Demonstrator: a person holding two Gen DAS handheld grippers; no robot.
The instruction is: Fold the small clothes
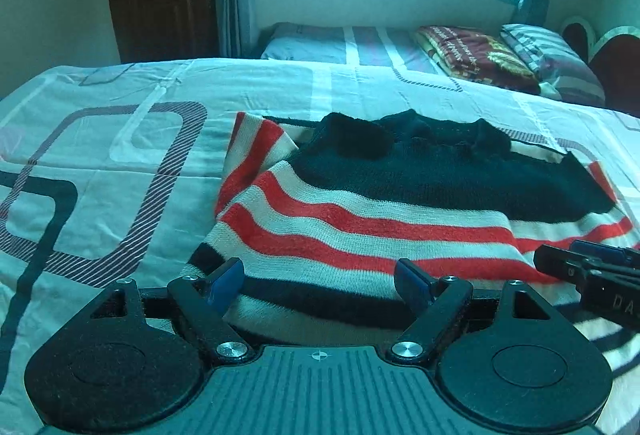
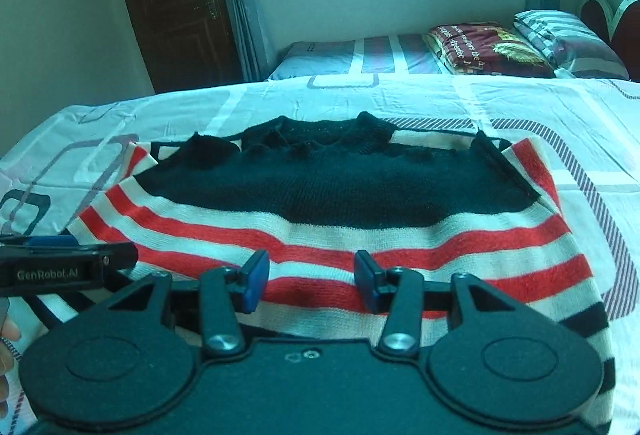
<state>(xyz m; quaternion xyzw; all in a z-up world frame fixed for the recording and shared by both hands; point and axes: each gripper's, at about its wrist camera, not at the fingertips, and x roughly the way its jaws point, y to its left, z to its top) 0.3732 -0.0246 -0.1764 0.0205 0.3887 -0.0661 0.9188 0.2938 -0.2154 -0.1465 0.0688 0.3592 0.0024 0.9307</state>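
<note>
Two grippers over a striped sweater (image 1: pixel 360 219)

Left gripper (image 1: pixel 320 285) spread wide, right gripper (image 2: pixel 312 281) half spread (both empty); hem lies just under their tips.

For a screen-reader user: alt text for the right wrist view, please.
A striped sweater, black at the top with red, white and black bands, lies on a patterned bedsheet. The right gripper hangs open over its near edge, with the left gripper alongside.

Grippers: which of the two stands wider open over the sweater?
The left gripper: its blue pads stand far apart over the striped sweater. The right gripper shows a clearly narrower gap. Neither is gripping the knit.
</note>
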